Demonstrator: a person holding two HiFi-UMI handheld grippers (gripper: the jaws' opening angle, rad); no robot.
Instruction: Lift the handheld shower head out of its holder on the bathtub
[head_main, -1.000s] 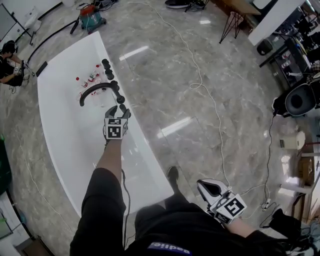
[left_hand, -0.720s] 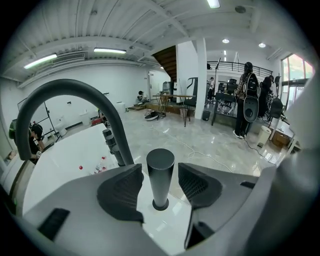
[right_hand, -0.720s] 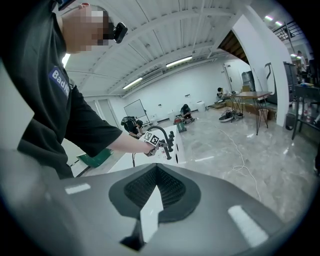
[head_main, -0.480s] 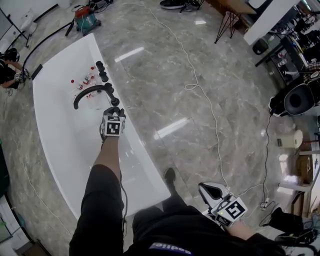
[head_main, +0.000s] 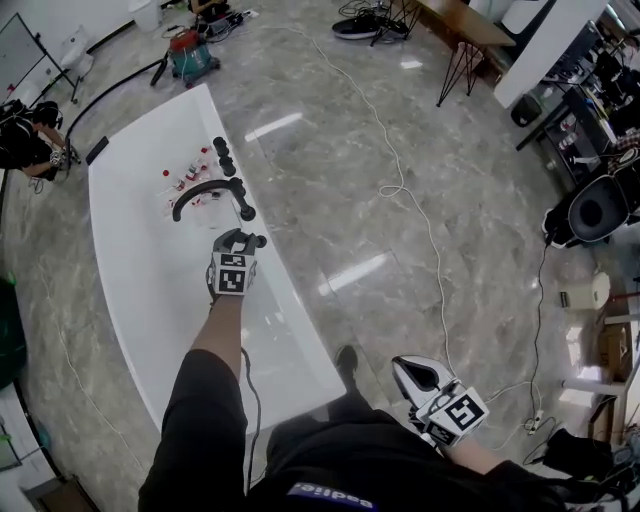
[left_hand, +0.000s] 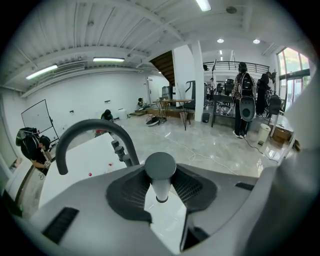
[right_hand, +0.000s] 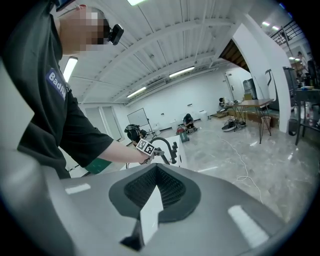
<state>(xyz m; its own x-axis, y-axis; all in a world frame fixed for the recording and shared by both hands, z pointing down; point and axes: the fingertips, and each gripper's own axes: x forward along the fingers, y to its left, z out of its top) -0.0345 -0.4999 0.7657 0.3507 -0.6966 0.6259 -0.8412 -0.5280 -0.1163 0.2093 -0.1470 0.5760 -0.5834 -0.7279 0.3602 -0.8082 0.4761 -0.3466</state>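
Clamped left gripper (head_main: 238, 243) partway shut on the shower head (left_hand: 160, 167) at the tub (head_main: 140, 260) rim, centre-left, near the spout (head_main: 205, 190), right gripper (head_main: 418, 375) shut, empty, lower right; risked slipping under a tilted pull.

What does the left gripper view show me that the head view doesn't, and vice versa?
Only the left gripper view: the left hand-held gripper with its jaws closed on the shower head, a round dark cap above a pale stem, plus the ceiling lights. Only the head view: the whole white bathtub from above, the right hand-held gripper held well clear of it, and a cable across the floor. Both: the curved black spout and the knobs on the tub rim.
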